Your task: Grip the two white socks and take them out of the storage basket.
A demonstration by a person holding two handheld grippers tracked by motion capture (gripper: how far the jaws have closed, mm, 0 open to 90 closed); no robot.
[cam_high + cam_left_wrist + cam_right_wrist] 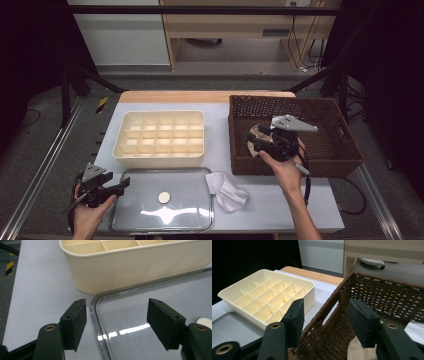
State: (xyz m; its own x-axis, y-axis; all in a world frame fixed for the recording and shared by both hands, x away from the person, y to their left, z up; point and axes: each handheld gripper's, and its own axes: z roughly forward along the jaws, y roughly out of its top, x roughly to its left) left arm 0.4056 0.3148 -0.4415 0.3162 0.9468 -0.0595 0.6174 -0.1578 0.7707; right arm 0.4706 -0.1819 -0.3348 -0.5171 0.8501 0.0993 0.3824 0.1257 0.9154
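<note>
My left gripper (121, 185) rests at the table's near left corner, open, its jaws pointing at the left end of a shiny metal tray (131, 210). In the left gripper view the gripper (117, 323) straddles the tray's rim (93, 312) with nothing between the pads. A small cream disc (163, 197) lies on the tray. My right gripper (254, 143) hovers open over the near left part of a brown wicker basket (345, 150). A beige cloth (257, 131) lies in the basket under it. In the right gripper view the gripper (325, 321) stands above the basket's wall (329, 315), holding nothing.
A cream box with several compartments (160, 135) stands behind the tray, left of the basket. A crumpled white cloth (227, 192) lies on the table between the tray and the person's right forearm. Black frame rails run along both table sides.
</note>
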